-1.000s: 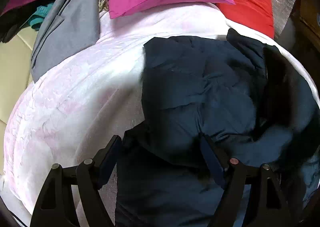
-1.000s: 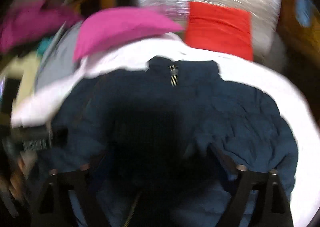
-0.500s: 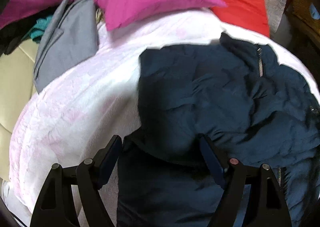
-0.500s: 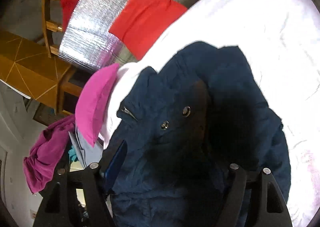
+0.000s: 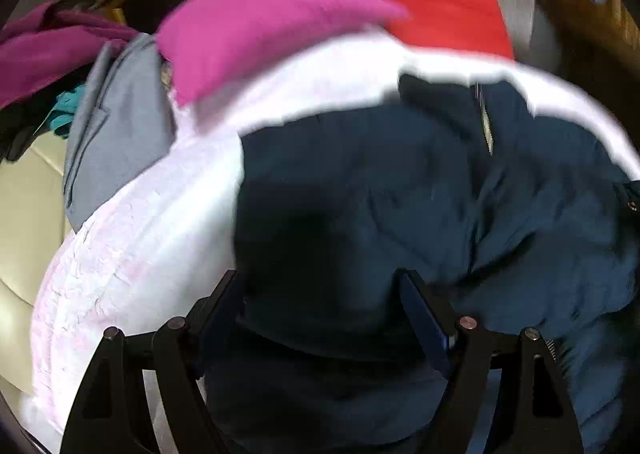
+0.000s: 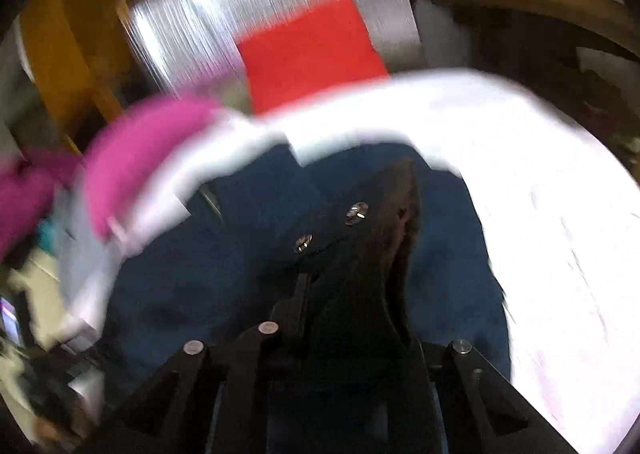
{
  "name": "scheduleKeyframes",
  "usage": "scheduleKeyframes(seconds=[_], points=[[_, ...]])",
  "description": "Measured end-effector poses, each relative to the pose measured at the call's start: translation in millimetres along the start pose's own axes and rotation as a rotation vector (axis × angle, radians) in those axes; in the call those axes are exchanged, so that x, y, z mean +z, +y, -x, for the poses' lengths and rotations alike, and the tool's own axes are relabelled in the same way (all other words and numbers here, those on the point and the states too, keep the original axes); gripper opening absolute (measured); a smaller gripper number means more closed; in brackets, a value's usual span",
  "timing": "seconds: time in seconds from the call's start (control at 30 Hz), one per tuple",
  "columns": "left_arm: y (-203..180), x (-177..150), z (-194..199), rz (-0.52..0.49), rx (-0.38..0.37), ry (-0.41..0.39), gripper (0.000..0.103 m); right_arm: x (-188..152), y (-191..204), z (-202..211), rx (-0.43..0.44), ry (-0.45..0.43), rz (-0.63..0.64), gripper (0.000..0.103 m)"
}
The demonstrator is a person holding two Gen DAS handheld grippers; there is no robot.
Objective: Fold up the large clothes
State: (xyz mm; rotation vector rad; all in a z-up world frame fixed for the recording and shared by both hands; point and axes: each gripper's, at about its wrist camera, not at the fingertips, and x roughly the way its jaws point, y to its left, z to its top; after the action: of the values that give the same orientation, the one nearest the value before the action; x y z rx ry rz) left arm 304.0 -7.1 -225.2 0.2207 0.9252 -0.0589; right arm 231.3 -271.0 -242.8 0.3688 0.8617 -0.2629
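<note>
The navy puffer jacket (image 5: 420, 214) lies spread on the bed's white-and-pink bedspread (image 5: 132, 254), its long axis running from the tools toward the headboard end. Its collar and zipper (image 5: 486, 126) point away, toward the magenta pillow (image 5: 260, 26) and red pillow (image 5: 444, 6) against a silver quilted panel (image 6: 248, 18). No brand, label or writing can be read; both views are motion-blurred.

The left tool (image 5: 320, 314) has its fingers spread wide over the jacket's near left part, with fabric bulging between them. The right tool (image 6: 352, 306) is pressed together, pinching a dark flap of the jacket (image 6: 384, 238) that stands up between its fingers, beside 2 metal snaps (image 6: 356, 211).

A grey garment (image 5: 116, 126) lies at the bed's left edge.
</note>
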Motion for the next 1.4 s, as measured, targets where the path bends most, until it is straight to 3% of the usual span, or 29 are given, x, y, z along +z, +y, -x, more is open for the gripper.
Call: scheduleKeyframes(seconds=[0.07, 0.13, 0.17, 0.2, 0.23, 0.57, 1.3, 1.37, 1.4], points=[[-5, -1, -5, -0.013, 0.020, 0.000, 0.081, -5, 5, -9, -0.035, 0.032, 0.054, 0.031], [-7, 1, -4, -0.021, 0.028, -0.003, 0.081, -5, 16, 2, -0.132, 0.007, 0.161, 0.048], [-7, 0, -5, -0.018, 0.027, -0.005, 0.081, -6, 17, 5, -0.157, -0.003, 0.181, 0.075], [-7, 0, -5, -0.014, 0.026, -0.005, 0.081, -6, 16, 11, -0.179, -0.035, 0.190, 0.086], [-7, 0, -6, -0.012, 0.027, -0.005, 0.081, -7, 13, 17, -0.187, -0.069, 0.185, 0.088], [-10, 1, -9, -0.023, 0.049, -0.008, 0.081, 0, 4, 37, -0.204, -0.146, 0.179, 0.088], [2, 1, -2, -0.015, 0.029, -0.021, 0.082, -3, 38, 45, -0.193, -0.227, 0.211, 0.088], [7, 1, 4, -0.010, 0.058, -0.051, 0.082, 0, 37, 49, -0.170, -0.262, 0.184, 0.084], [11, 2, 7, -0.006, 0.071, -0.068, 0.082, 3, 35, 51, -0.148, -0.276, 0.165, 0.076]])
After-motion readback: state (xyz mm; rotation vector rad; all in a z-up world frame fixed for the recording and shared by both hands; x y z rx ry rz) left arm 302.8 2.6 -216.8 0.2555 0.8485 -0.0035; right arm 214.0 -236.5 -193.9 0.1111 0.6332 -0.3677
